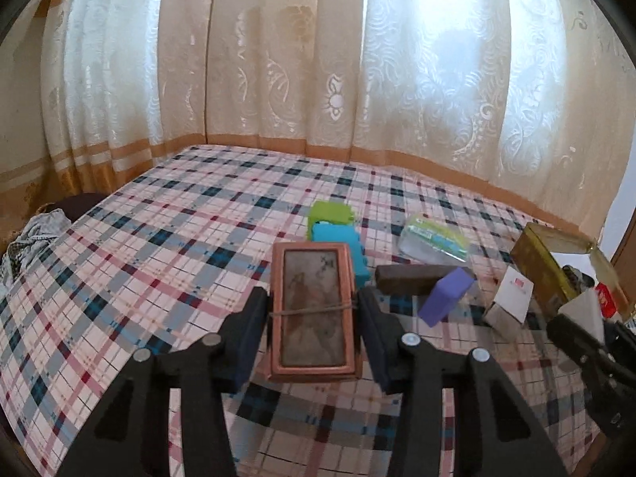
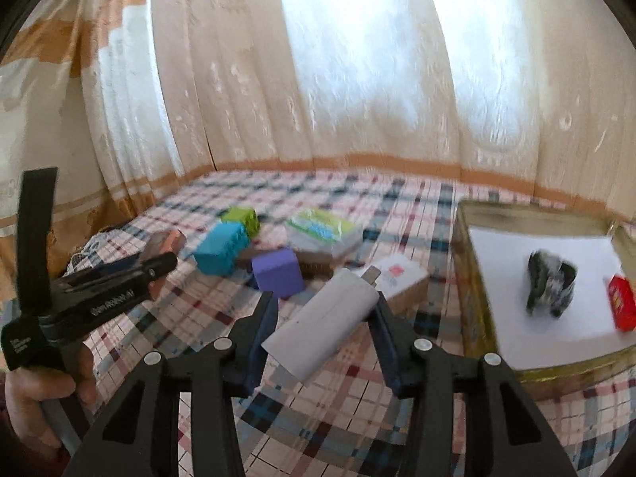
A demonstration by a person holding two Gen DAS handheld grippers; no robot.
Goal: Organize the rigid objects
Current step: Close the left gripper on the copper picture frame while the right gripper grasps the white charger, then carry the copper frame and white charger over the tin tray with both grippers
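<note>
Both grippers angle downward, the left gripper (image 1: pixel 314 326) clamped on a copper-framed box (image 1: pixel 312 310), the right gripper (image 2: pixel 324 318) seemingly pinching a white charger (image 2: pixel 326 326)

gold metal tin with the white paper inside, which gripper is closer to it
Right. The right gripper, shut on a white rectangular charger block, sits just beside the gold metal tin. The left gripper, holding a copper-framed box, is farther off across the cluttered plaid cloth.

The gold tin (image 1: pixel 548 266) at the bed's right edge is cut off by the left wrist picture's rim, its contents mostly hidden, while a blurred dark object (image 2: pixel 550 288) inside it stays unidentifiable in the right wrist view.
</note>
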